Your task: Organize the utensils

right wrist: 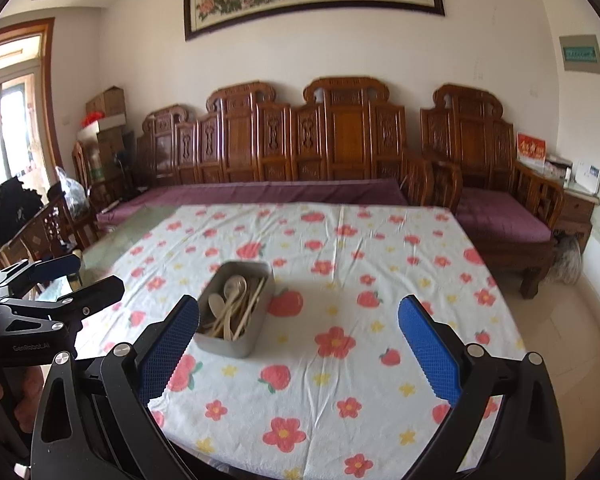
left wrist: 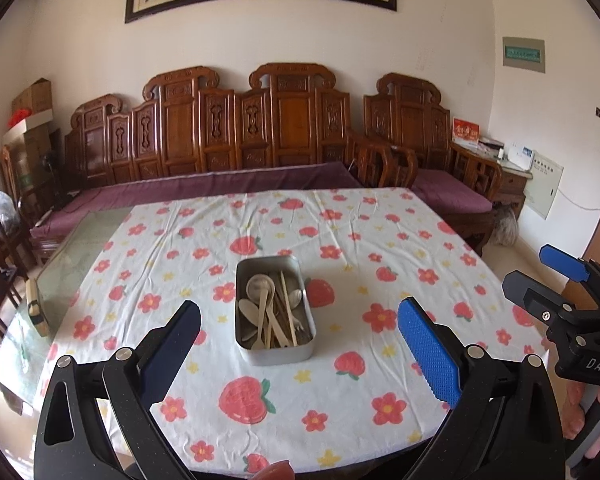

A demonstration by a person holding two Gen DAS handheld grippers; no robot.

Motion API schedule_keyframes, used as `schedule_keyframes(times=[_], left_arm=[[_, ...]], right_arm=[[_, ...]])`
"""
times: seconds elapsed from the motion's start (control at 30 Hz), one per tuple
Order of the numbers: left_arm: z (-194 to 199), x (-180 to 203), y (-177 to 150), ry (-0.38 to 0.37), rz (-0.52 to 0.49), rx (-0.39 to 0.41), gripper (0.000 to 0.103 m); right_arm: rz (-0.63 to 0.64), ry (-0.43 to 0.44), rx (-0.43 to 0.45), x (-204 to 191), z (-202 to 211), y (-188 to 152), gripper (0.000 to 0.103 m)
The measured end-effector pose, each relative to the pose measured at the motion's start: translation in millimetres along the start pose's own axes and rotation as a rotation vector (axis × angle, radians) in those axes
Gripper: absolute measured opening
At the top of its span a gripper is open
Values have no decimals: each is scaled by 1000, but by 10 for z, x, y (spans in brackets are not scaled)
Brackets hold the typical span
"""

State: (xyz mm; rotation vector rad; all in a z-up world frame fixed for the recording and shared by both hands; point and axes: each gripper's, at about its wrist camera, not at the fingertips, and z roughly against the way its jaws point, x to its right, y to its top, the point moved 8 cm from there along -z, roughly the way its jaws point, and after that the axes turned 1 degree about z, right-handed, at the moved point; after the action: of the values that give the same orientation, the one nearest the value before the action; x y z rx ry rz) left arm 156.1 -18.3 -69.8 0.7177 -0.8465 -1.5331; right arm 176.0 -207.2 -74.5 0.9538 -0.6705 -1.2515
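Left gripper (left wrist: pixel 300 344) and right gripper (right wrist: pixel 298 344): jaws spread wide, nothing between them, both held above the near table edge. The metal tin (left wrist: pixel 275 312) sits mid-table on the floral tablecloth (left wrist: pixel 380 216), with spoons, a fork and chopsticks heaped loosely inside. Judgement: gathering appears complete, no utensil visible outside. Any next move calls only for sorting within the tin.

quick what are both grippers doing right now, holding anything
Left hand-held gripper: open, holding nothing.
Right hand-held gripper: open, holding nothing.
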Motion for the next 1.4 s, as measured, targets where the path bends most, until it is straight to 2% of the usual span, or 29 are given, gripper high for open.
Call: schedule_keyframes(times=[0.2,0.43,1.4], left_arm=[[250,69,158,5,-4,51,95],[470,15,271,27,35,110,95],[499,-11,271,41,50,117,95]], right_arm=[[0,1,59,-12,272,193,100],[5,-3,106,-6,488,314,100],[-2,-1,107,-41,553,336,100]])
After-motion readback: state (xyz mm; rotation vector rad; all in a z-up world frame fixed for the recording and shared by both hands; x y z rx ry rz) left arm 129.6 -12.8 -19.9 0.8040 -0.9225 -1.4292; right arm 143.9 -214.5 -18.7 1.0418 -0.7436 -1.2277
